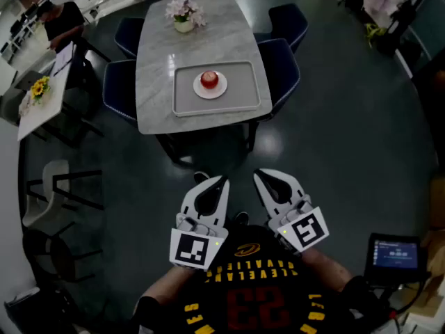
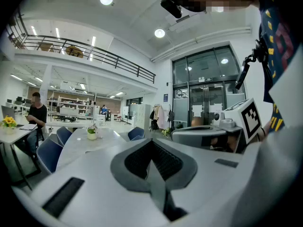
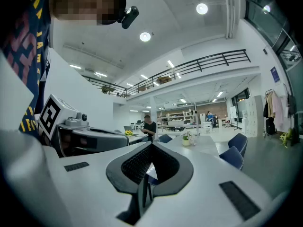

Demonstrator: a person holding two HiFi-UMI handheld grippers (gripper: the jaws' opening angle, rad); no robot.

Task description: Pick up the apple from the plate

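Observation:
A red apple sits on a small white plate, which lies in a grey tray on the marble table. Both grippers hang well short of the table, over the dark floor near the person's body. In the head view my left gripper and my right gripper point toward the table. Each has its jaws pressed together with nothing held. In the left gripper view my left gripper hides the apple. My right gripper also hides the apple in its own view.
A flower pot stands at the table's far end. Dark blue chairs surround the table. At the upper left a seated person works at a second table carrying yellow flowers. A lit screen stands at the lower right.

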